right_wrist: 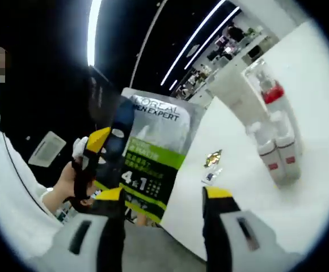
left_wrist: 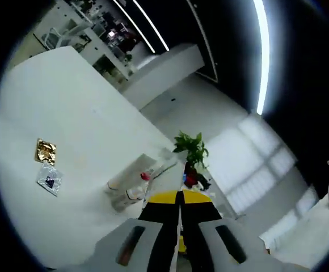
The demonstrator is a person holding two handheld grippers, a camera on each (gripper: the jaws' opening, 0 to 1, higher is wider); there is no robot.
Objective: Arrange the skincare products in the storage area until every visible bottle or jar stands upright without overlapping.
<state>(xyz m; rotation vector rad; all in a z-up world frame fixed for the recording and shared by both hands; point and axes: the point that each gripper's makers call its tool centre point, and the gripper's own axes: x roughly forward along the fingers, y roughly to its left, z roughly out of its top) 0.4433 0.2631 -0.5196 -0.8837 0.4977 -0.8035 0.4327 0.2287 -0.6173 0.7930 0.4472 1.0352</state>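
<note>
Two hand-held grippers: left hand-held gripper [right_wrist: 105, 148] clamping sachet [right_wrist: 153, 153]; right hand-held gripper [right_wrist: 163, 198] agape, bottles [right_wrist: 278, 144] upright

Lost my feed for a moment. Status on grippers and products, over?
Left gripper shut on L'Oreal sachet, held off the table. Right gripper open, empty. Bottles upright on white table. Two small packets lying flat.

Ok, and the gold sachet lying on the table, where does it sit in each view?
Left gripper view: the gold sachet is at the left, flat on the white table, with a clear sachet just below it.
Right gripper view: it is small, near the middle, just right of the green packet.
Shared landmark: the group of white bottles, to the sachet's right in both views.
</note>
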